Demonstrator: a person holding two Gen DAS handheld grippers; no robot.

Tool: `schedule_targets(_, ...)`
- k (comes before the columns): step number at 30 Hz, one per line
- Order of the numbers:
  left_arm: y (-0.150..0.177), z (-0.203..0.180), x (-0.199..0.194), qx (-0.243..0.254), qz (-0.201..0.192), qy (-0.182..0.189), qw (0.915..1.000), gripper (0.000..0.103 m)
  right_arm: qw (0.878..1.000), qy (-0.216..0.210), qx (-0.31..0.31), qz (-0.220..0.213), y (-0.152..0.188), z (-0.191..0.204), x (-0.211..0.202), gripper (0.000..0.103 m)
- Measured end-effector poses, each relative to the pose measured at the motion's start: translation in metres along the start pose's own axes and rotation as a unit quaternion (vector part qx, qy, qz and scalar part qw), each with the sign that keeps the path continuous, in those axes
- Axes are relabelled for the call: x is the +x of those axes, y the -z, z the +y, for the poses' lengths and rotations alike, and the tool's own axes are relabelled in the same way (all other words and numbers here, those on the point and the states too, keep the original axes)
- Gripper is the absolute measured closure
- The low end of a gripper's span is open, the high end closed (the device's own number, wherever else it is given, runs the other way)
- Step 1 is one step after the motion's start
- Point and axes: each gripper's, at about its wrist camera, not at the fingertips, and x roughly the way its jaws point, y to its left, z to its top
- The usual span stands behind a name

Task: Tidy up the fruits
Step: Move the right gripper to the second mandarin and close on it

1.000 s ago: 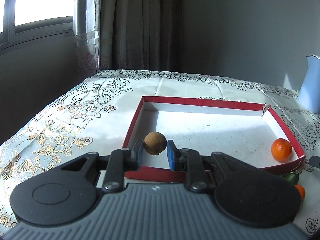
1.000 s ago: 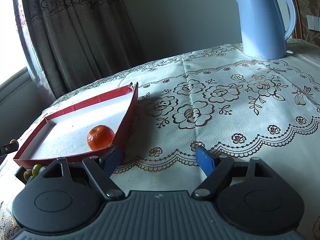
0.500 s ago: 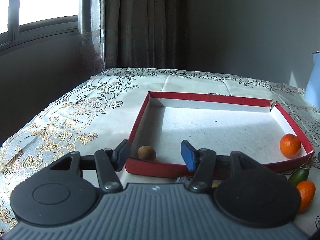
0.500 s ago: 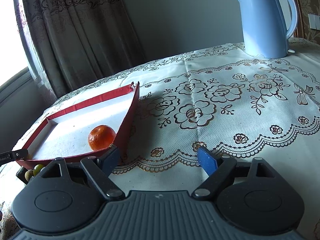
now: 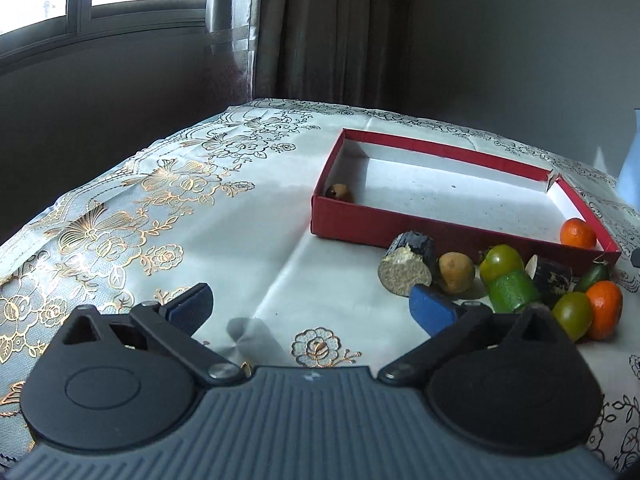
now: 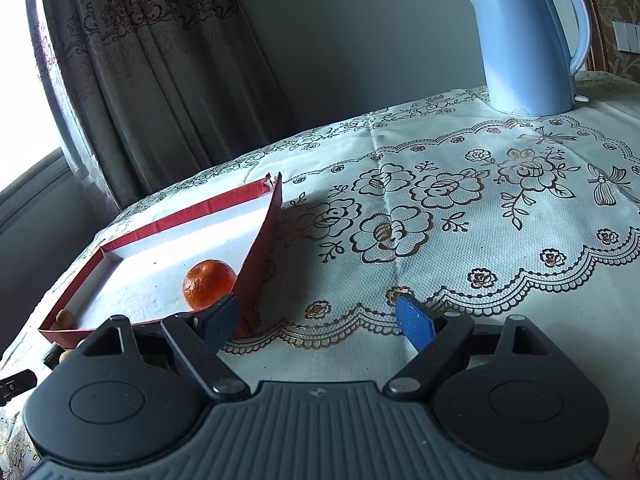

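In the left wrist view, your left gripper [image 5: 310,300] is at the bottom of the frame. Its jaws have just been opening and now they stand wide, with nothing between them, only the flowered tablecloth [image 5: 160,216]. The red box [image 5: 384,226] lies in the middle right of the frame. In its near left corner sits a small brown fruit [image 5: 339,192], close to the box wall. In its near right corner sits a tangerine [image 5: 577,233]. In front of the box, at the right of the frame, a group of things lies on the cloth: a dark cut piece with a pale end [image 5: 408,268], a brown potato-like fruit [image 5: 456,272] just beside it, a green tomato [image 5: 502,262], a green cylinder [image 5: 514,292], a second dark piece [image 5: 554,278], another green fruit [image 5: 572,316] and a second tangerine [image 5: 606,310]. The right blue pad [image 5: 432,312] stands in front of this group; I cannot tell if it touches anything.

In the right wrist view, your right gripper [image 6: 320,316] is also at the bottom, with jaws apart and empty over the cloth. The red box [image 6: 260,256] is at the middle left, with the tangerine [image 6: 209,284] inside near its right wall. The small brown fruit [image 6: 64,316] shows at the far left corner. A light blue kettle [image 6: 528,44] stands at the upper right.
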Motion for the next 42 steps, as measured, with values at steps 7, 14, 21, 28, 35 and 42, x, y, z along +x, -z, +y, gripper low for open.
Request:
schedule_targets(7, 0.002, 0.000, 0.002, 0.005, 0.010, 0.017, 0.9998, 0.000, 1.000, -0.004, -0.023, -0.016, 0.006, 0.011, -0.009, 0.017)
schedule_targets(14, 0.002, -0.004, 0.006, 0.013, 0.018, 0.010, 0.9997, 0.000, 0.995, -0.037, -0.086, -0.023, 0.029, 0.044, -0.033, 0.017)
schedule_targets(21, 0.002, -0.002, 0.008, 0.007, 0.026, 0.011, 0.9996, 0.000, 0.986, -0.057, -0.155, -0.023, 0.046, 0.079, -0.046, 0.017)
schedule_targets(28, 0.001, 0.001, 0.009, -0.001, 0.027, 0.016, 0.9995, 0.000, 0.974, -0.046, -0.221, -0.002, 0.057, 0.107, -0.038, 0.017)
schedule_targets(35, 0.001, 0.002, 0.009, -0.008, 0.028, 0.020, 0.9994, 0.000, 0.968, -0.050, -0.246, 0.026, 0.059, 0.117, -0.025, 0.045)
schedule_targets(42, 0.001, 0.002, 0.009, -0.010, 0.028, 0.020, 0.9994, 0.000, 0.965, -0.059, -0.253, 0.028, 0.058, 0.122, -0.020, 0.049)
